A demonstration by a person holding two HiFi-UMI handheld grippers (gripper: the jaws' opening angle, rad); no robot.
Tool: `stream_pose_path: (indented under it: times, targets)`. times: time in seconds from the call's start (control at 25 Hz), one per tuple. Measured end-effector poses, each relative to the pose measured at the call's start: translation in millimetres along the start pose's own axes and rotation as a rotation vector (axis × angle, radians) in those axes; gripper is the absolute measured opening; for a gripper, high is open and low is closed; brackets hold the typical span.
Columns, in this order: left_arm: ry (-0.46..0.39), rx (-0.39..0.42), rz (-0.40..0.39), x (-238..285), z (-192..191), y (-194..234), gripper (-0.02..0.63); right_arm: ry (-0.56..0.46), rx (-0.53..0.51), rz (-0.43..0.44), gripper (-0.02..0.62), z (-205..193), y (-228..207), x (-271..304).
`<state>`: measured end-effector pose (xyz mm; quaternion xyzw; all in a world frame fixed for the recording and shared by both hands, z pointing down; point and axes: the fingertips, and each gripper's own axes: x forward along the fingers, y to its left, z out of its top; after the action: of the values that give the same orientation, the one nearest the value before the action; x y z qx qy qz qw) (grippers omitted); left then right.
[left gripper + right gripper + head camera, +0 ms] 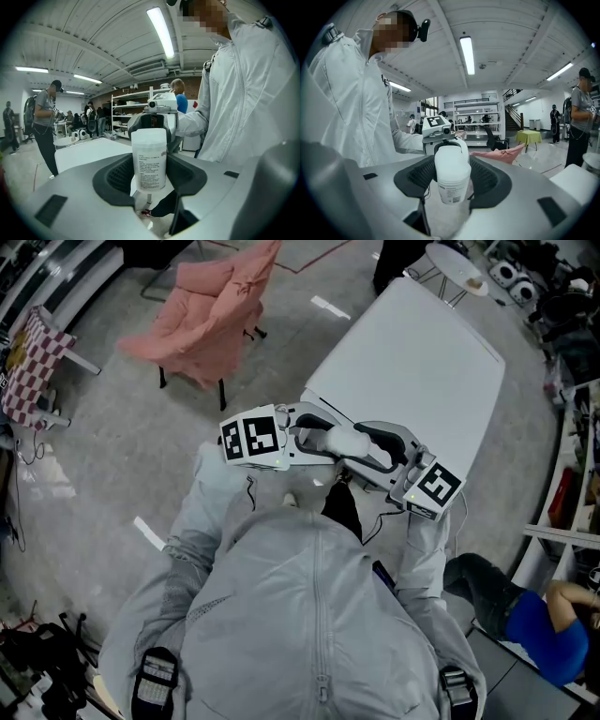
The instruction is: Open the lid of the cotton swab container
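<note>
Beside the white worktop (412, 362), our left tool (150, 175) clamps the container (150, 154), our right tool (452, 182) its lid (452, 164); we should pull straight, body steady.

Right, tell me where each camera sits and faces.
Head view: on the head, steeply down; jacket, left gripper, right gripper, table.
Left gripper view: along its jaws at the cotton swab container; jacket right.
Right gripper view: along its jaws, opposite way; jacket left.
Shared: both gripper views show that container between their jaws.
</note>
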<state>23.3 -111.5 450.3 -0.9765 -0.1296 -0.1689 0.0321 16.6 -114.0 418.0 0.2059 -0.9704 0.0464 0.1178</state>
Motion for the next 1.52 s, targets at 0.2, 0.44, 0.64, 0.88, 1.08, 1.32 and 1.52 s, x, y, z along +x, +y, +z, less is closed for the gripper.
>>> stream_pose_path:
  times: [0.2, 0.44, 0.64, 0.88, 1.08, 1.32, 1.52]
  targets:
    - [-0.014, -0.008, -0.014, 0.4, 0.7, -1.9, 0.216, -0.002, 0.002, 0.009, 0.236, -0.3, 1.5, 0.4]
    - [-0.031, -0.027, 0.003, -0.1, -0.4, -2.4, 0.216, -0.011, 0.069, 0.022, 0.236, -1.3, -0.6, 2.0]
    - [-0.031, -0.02, 0.015, -0.6, 2.4, -3.6, 0.219, -0.05, 0.128, 0.028, 0.238, 0.9, -1.5, 0.1]
    - [-0.018, -0.007, 0.026, -0.3, -0.5, -3.1, 0.221, -0.071, 0.183, 0.038, 0.238, -0.2, -3.5, 0.0]
    - [-0.003, 0.001, 0.028, 0.1, -2.8, -2.5, 0.222, -0.083, 0.222, 0.058, 0.239, -2.4, -5.2, 0.2]
    - [0.015, 0.024, 0.026, 2.1, -4.7, -5.1, 0.222, -0.089, 0.264, 0.087, 0.241, -5.3, -3.5, -1.4]
    - [0.023, 0.041, 0.023, 3.0, -3.8, -7.0, 0.222, -0.115, 0.301, 0.103, 0.241, -4.5, -2.7, -3.9]
